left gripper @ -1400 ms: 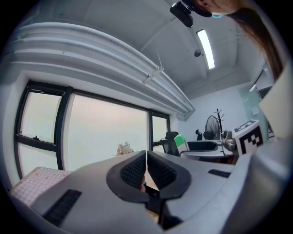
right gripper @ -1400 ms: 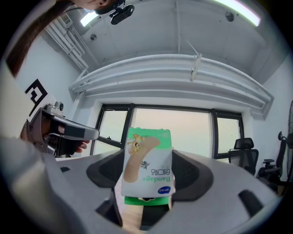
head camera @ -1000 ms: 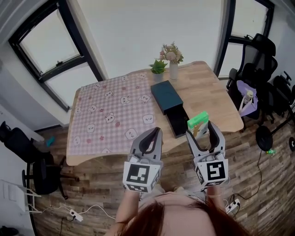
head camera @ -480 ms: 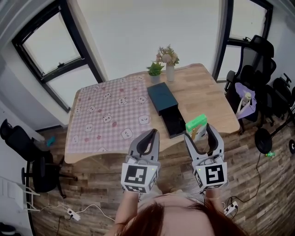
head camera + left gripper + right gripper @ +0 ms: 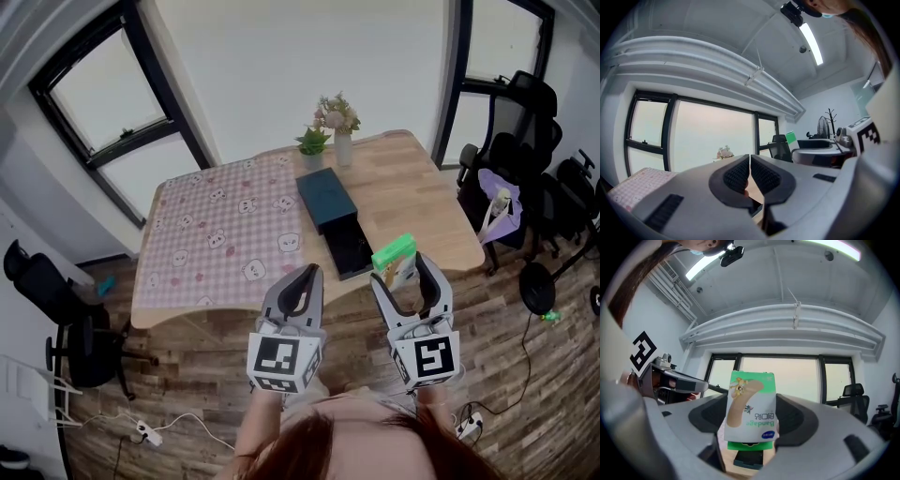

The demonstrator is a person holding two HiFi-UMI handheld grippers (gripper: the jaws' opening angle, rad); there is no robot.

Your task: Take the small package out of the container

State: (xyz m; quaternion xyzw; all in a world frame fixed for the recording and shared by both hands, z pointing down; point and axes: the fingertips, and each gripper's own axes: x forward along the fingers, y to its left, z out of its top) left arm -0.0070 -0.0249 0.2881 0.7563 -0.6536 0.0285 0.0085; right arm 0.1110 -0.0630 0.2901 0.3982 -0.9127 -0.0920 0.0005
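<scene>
Left tongs [image 5: 302, 281] at 7 o'clock: pinched shut, empty. Right tongs [image 5: 403, 274] at 5 are clamped on the small package [image 5: 396, 255], already out of the container [image 5: 345, 246] at its 11. Squeeze steadily and set it flat on the bare desk [image 5: 422, 187].

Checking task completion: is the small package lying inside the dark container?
No: the small package sits clamped between the jaws of the right gripper, outside the dark container.
</scene>
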